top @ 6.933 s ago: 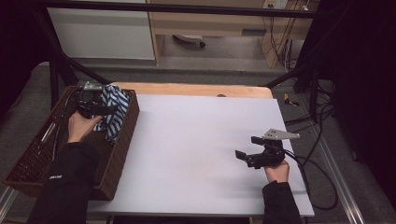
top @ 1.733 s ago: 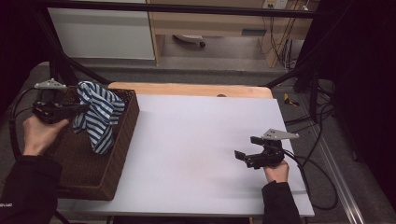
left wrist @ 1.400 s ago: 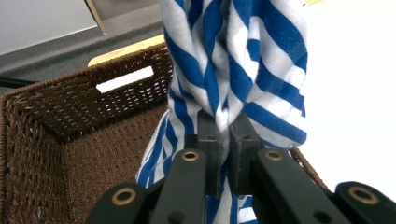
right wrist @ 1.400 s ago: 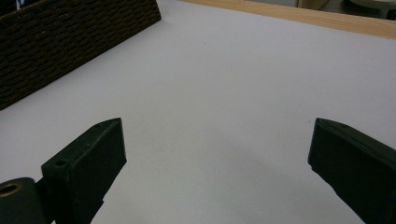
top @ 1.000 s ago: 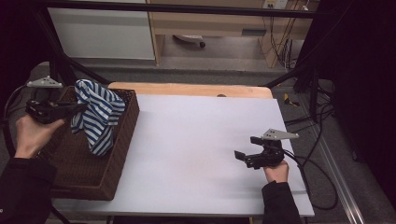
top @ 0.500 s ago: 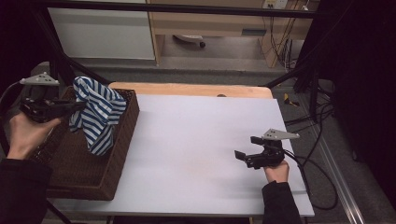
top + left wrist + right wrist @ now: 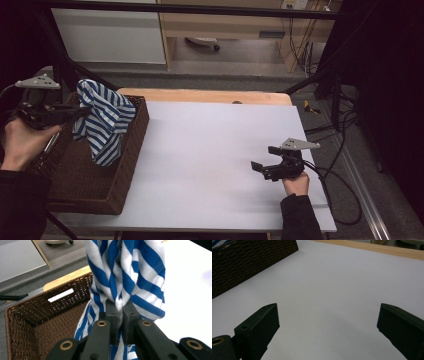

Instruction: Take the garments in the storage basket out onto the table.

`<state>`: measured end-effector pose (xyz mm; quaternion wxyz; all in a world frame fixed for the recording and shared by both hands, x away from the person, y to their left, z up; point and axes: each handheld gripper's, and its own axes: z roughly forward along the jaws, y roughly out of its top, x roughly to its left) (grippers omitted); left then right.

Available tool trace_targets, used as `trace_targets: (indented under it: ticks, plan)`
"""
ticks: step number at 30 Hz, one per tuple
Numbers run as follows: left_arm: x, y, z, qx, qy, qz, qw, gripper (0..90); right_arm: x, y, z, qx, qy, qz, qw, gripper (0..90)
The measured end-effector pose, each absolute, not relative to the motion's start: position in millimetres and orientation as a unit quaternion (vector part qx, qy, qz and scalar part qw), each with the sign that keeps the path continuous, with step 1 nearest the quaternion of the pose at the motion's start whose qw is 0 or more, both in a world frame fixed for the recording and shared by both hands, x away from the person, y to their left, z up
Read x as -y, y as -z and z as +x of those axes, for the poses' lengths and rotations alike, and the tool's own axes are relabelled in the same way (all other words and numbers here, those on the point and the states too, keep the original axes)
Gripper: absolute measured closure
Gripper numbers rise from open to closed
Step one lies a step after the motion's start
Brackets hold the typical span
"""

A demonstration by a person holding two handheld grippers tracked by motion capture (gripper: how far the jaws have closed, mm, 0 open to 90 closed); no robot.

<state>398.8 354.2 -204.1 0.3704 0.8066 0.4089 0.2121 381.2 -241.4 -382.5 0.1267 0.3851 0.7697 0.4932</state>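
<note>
Striped cloth [image 7: 104, 119] hanging above the basket [image 7: 127, 165] at the table's left, pinched in a bunch by the left gripper [image 7: 119, 315], lower folds dangling inside the rim. Lift-out step apparently under way; next, likely a carry rightward over the basket's right wall, high enough to clear it. Right gripper [image 7: 265, 167] spread wide, resting near the right edge. Table [image 7: 210, 145] between basket and right gripper bare, ample room for laying out.

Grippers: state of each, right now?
Left gripper: shut on striped cloth, above basket.
Right gripper: open, empty, over table.
</note>
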Motion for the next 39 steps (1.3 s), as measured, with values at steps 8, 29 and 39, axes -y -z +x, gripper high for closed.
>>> trace_targets:
  ticks: [8,29,39]
  plan:
    - [-350.8,198.0,395.7,-0.404,-0.212,0.808,0.373,85.2,241.3,382.5,381.2,-0.77,-0.493,0.385,0.126,4.5]
    - [-339.6,175.3,390.9,-0.386,-0.212,0.813,0.381,85.2,241.1,382.7,381.3,-0.77,-0.493,0.385,0.126,4.5]
    - [-332.8,168.0,390.0,-0.381,-0.211,0.813,0.386,85.2,241.2,382.3,381.0,-0.77,-0.493,0.385,0.126,4.5]
